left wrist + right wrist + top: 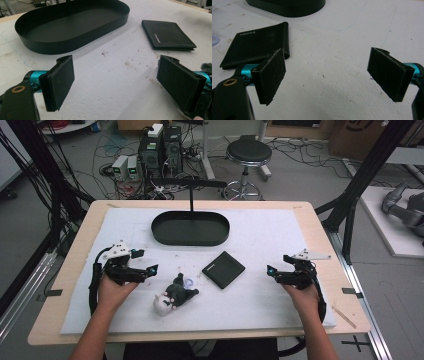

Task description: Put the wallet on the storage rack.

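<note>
Both the left gripper (145, 261) and right gripper (277, 266) gape wide, empty, resting low on either side of the black wallet (223, 269), each hand gripping from behind.

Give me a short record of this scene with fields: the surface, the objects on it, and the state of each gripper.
surface: white foam sheet on a wooden table
tray: black oval tray, empty, at the far middle
wallet: black wallet, closed, lying flat near the centre
toy: small dark and white plush toy, nearer the left gripper
left gripper: open, holding nothing
right gripper: open, holding nothing
</note>
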The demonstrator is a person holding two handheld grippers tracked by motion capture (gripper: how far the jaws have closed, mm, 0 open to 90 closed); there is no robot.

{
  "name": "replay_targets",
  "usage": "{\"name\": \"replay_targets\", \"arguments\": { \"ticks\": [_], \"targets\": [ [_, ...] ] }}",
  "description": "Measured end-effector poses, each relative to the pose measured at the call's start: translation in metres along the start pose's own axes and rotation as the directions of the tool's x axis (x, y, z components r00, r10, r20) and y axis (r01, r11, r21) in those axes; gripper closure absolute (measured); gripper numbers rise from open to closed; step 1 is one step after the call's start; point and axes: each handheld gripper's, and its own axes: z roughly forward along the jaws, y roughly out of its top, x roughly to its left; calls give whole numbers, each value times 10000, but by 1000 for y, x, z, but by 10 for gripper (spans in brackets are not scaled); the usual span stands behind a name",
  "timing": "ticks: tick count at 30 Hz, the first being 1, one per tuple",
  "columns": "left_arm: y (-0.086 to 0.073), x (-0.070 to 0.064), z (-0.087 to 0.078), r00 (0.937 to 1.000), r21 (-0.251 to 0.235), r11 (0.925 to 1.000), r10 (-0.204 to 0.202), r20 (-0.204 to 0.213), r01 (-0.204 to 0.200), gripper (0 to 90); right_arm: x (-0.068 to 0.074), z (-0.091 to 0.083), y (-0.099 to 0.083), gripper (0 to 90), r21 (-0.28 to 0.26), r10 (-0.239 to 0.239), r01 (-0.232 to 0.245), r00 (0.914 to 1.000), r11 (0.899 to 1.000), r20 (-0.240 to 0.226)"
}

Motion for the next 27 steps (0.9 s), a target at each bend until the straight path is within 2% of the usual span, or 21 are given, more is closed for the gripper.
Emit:
{"name": "replay_targets", "arguments": {
  "ticks": [2, 7, 9, 11, 14, 16, 20, 25, 27],
  "targets": [
    [0, 0, 0, 10000, 32, 10000, 56, -18, -56, 146, -1, 1, 0, 154, 23, -30, 30, 10000, 10000, 74],
    [0, 0, -1, 10000, -35, 10000, 17, -88, -18, 146, -2, 1, -1, 154, 103, 1, 0, 9999, 9999, -104],
    [0, -1, -1, 9999, 18, 9999, 128, -73, -127, 146, -1, 1, -1, 154, 86, -62, 63, 10000, 9999, -59],
    [-1, -2, -1, 9999, 38, 9999, 147, -60, -147, 146, 0, 1, 0, 154, 42, -94, 95, 9997, 9999, -209],
    [-5, -3, 2, 9998, 249, 9995, 170, 50, -171, 146, 4, 8, 6, 154, 143, -235, 243, 9985, 9996, -501],
    [-6, -3, 1, 9998, 279, 9994, 205, 35, -206, 146, 8, 13, 12, 154, 462, -325, 361, 9965, 9983, -771],
    [-6, -3, -4, 9999, 94, 9999, 145, -24, -145, 146, 15, 23, 24, 154, 816, -250, 340, 9938, 9961, -1088],
    [-5, -1, -7, 9999, -2, 10000, 86, -100, -87, 146, 24, 39, 38, 154, 598, -545, 632, 9889, 9962, -1380],
    [-5, -1, -7, 9999, -50, 10000, 61, -112, -62, 146, 28, 48, 43, 158, 697, -614, 721, 9876, 9950, -1448]
  ]
}}
